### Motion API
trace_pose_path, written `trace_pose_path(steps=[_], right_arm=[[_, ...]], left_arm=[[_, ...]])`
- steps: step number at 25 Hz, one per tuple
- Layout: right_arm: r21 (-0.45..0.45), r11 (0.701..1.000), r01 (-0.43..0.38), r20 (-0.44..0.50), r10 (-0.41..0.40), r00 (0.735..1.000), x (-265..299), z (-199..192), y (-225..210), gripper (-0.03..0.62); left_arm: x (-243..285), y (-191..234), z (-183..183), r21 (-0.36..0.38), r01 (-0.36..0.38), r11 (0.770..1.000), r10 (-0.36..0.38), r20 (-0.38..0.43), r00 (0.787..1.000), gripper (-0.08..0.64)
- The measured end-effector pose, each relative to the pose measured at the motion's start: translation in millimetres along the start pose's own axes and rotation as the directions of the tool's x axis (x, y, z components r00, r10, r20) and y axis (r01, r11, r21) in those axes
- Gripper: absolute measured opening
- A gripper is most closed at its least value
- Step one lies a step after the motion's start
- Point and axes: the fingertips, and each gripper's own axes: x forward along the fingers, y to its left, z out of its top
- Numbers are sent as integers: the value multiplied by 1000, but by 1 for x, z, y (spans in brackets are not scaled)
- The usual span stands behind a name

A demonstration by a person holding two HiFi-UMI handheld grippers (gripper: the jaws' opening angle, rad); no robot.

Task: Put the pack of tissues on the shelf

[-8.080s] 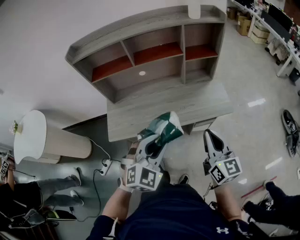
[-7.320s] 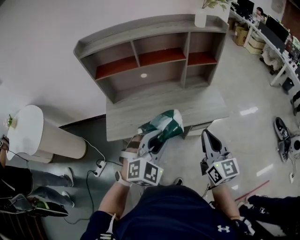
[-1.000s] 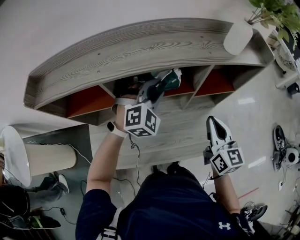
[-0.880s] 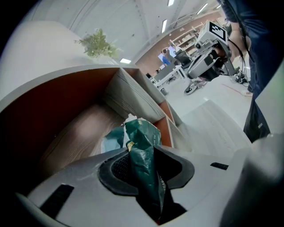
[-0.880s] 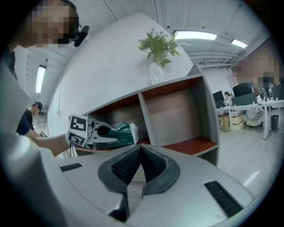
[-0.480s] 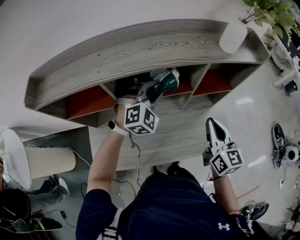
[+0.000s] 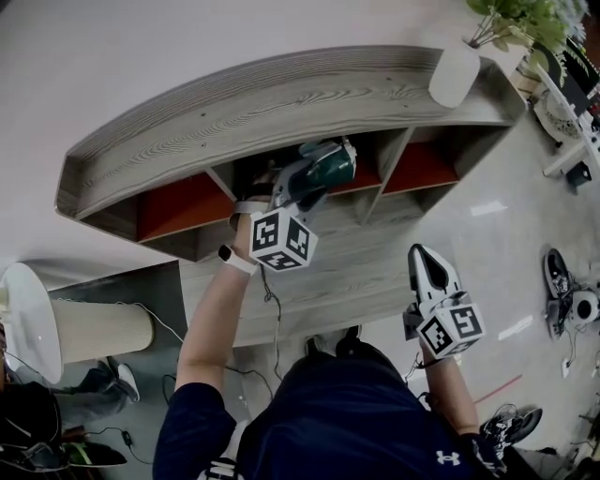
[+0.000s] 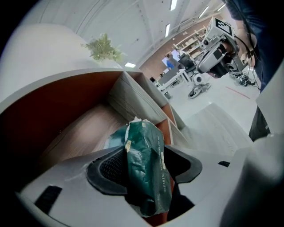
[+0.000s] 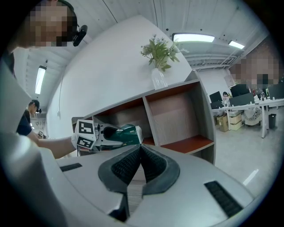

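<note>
Pack of tissues (image 7: 330, 161) moved into shelf (image 7: 281, 94) (middle bay); left gripper (image 8: 148, 154) fingers just parted around it. Right gripper (image 9: 139, 150) fingers together.

White wall (image 7: 141, 56) behind a grey wood-grain shelf unit (image 7: 281, 103) with red-brown compartment floors, set on a matching desk (image 7: 356, 267). White vase (image 7: 454, 73) with a green plant (image 7: 511, 19) on the shelf top, right end. Glossy pale floor (image 7: 497, 216) with light reflections. Round white-topped stand (image 7: 28, 319) at left, cable (image 7: 164, 323) beside it. Ceiling light panel (image 9: 193, 38) lit. Office desks (image 9: 248, 106) far right.
</note>
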Motion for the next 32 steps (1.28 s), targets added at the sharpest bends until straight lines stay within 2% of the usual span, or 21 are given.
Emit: trace_pose_path(steps=[3, 11, 14, 18, 22, 27, 29, 32], right_arm=[[-3, 1000, 3, 9, -3, 1000, -6, 1, 2, 11], [-13, 1000, 1, 27, 0, 1000, -24, 4, 13, 11], [-14, 1000, 2, 37, -1, 999, -30, 7, 17, 11], [-20, 1000, -4, 55, 5, 999, -37, 12, 23, 11], [-40, 999, -16, 65, 19, 998, -43, 19, 31, 11], [-61, 998, -22, 68, 26, 997, -50, 23, 42, 11], [-65, 998, -27, 76, 32, 997, -54, 26, 47, 11], [-73, 997, -35, 95, 42, 995, -61, 31, 53, 11]], left_arm=[[-7, 4, 0, -17, -30, 999, 30, 3, 1000, 298], [-43, 1, 17, -65, -84, 994, 87, 45, 995, 299], [-60, -2, 25, -114, -99, 989, 107, 66, 992, 299], [-88, -16, 38, -221, -88, 971, 114, 107, 988, 296], [-114, -44, 53, -337, -39, 941, 94, 146, 985, 272], [-142, -80, 62, -493, 57, 868, 48, 198, 979, 256], [-152, -92, 66, -533, 91, 841, 35, 222, 975, 253], [-165, -105, 74, -567, 117, 815, 34, 248, 968, 249]])
